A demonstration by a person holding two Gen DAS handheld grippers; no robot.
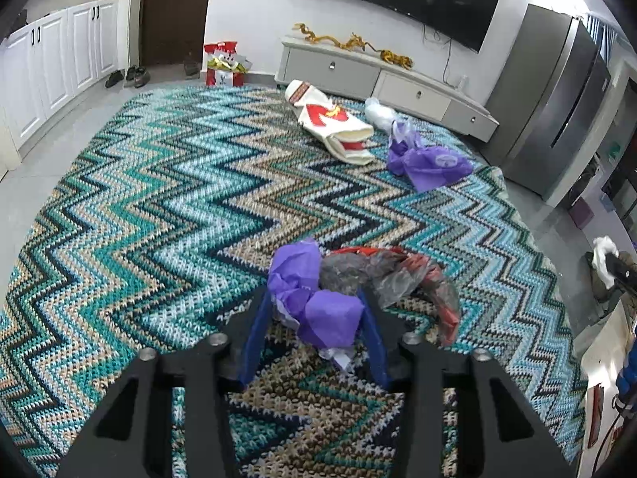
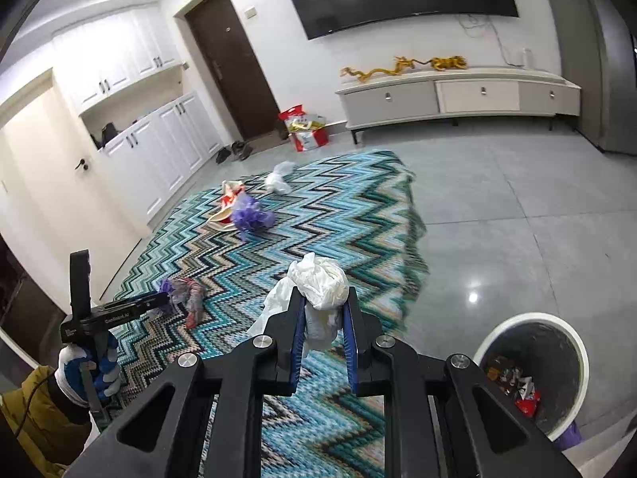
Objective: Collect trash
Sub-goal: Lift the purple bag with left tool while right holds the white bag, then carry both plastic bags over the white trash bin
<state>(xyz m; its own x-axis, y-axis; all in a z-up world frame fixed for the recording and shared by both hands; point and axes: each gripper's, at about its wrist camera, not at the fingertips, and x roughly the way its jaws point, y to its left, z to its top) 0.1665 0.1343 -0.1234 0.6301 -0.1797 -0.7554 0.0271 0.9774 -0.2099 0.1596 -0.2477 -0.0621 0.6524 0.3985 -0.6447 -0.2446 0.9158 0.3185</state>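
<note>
Purple plastic, bundled with a grey-red wrapper, sits pinched in the left claw [image 1: 318, 310] above the rug [image 1: 159, 207]. The right claw [image 2: 324, 318] grips a white crumpled bag [image 2: 320, 279] near the rug's right edge, beside the bin [image 2: 531, 374], which already holds scraps. Left near the far edge: a purple bag [image 1: 428, 161], a cream-and-red bag [image 1: 334, 123] and a clear wad [image 1: 380, 113].

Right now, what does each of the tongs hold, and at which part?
The left tongs pinch a crumpled purple bag at its near end. The right tongs pinch a white crumpled bag around its lower middle.
</note>
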